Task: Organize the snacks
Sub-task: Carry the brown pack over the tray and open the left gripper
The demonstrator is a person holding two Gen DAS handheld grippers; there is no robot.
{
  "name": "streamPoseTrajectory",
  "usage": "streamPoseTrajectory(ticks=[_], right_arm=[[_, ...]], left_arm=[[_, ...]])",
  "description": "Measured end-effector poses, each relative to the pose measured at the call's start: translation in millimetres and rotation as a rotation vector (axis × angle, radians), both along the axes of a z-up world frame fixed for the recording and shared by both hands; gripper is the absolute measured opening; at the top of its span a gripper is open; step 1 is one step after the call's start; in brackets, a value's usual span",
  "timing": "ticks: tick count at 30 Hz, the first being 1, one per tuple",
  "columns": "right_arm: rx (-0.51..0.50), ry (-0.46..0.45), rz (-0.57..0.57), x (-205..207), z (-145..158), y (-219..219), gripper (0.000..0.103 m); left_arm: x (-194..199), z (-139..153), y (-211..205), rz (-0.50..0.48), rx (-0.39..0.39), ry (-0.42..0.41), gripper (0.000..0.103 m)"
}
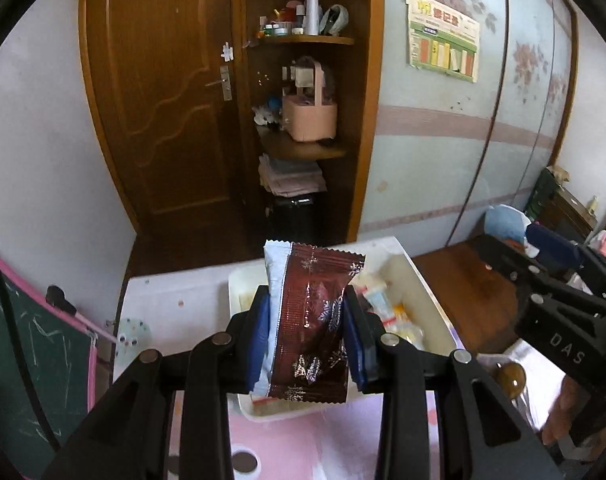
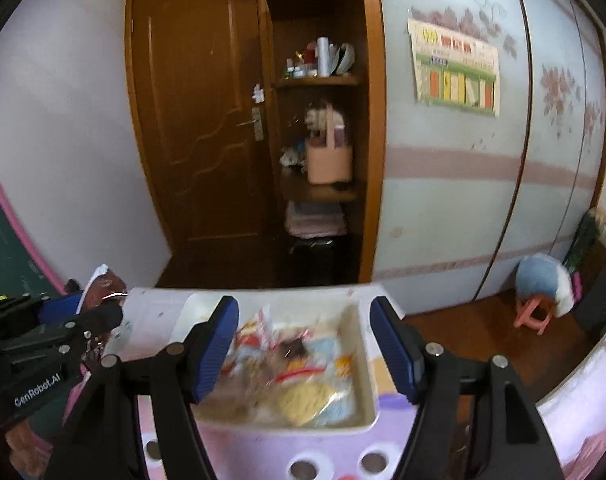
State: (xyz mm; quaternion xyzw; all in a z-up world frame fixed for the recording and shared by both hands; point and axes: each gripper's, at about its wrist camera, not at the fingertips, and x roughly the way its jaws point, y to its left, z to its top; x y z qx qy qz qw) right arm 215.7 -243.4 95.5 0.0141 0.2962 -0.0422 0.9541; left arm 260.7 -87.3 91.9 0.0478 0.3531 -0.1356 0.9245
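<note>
The left gripper [image 1: 307,336] is clamped on two snack packets at once: a dark red foil packet [image 1: 313,320] with a snowflake print, and a pale silver-white packet [image 1: 275,276] pressed flat behind it. Both stand nearly upright between the blue pads [image 1: 259,336], their crimped top edges poking up past the fingertips. In the right wrist view the same gripper shows at the far left, raised off the table with the packets sticking out of it.

The right gripper [image 2: 305,344] holds nothing. Its jaws stand wide apart, hanging over the white bin [image 2: 365,408], not touching anything that I can see.

That bin sits on a small pink-and-lilac table [image 2: 263,452] and is already well stocked with mixed wrappers [image 2: 299,372]: yellow, pale blue, red and white, all jumbled. That view is smeared, so I cannot name single items.

As I read it, this is the carrying step: the left hand has its pair lifted just over the near edge of the bin, and the snacks are either being dropped in or sorted out. The next move needs a decision on where these two go, then a clean release so both slip free together rather than one clinging to a pad. The open right claw looks ready to pick among the wrappers below.
</note>
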Motion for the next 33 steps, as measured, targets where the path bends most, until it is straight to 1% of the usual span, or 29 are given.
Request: streamPoseTrajectory(ticks=[3,8,12,18,19,20,21,22,23,25,26,30,33], right_arm=[[-0.008,-0.004,-0.012,22,6,-1,0.069],[-0.040,0.012,-0.021,49,1,2,0.069],[-0.066,0.057,-0.023,68,-18,7,0.069],[-0.087,0.143,-0.018,86,-57,13,0.069],[-0.088,0.158,-0.017,88,-63,13,0.069],[-0.088,0.170,-0.015,91,-68,13,0.069],[-0.089,0.188,-0.013,93,-75,13,0.069],[-0.090,0.200,-0.013,95,-79,13,0.069],[-0.093,0.220,-0.011,97,-86,13,0.069],[-0.103,0.245,-0.012,100,-95,12,0.069],[-0.106,0.260,-0.008,101,-101,11,0.069],[-0.086,0.324,0.006,105,-119,8,0.069],[-0.091,0.348,0.003,104,-127,9,0.069]], left_arm=[[24,-6,-4,0.017,-0.002,0.015,0.032],[58,-38,-8,0.041,0.005,0.051,0.032],[76,-68,-11,0.057,0.030,0.082,0.033],[89,-101,-13,0.069,0.048,0.115,0.035],[90,-104,-12,0.070,0.048,0.122,0.037],[93,-109,-12,0.067,0.048,0.134,0.050],[95,-113,-12,0.070,0.048,0.142,0.074],[95,-118,-10,0.078,0.044,0.145,0.086],[94,-121,-8,0.087,0.040,0.136,0.095],[92,-126,-6,0.080,0.036,0.131,0.097],[92,-130,-6,0.068,0.040,0.144,0.098],[92,-143,-5,0.057,0.074,0.187,0.098],[89,-144,-5,0.054,0.093,0.191,0.098]])
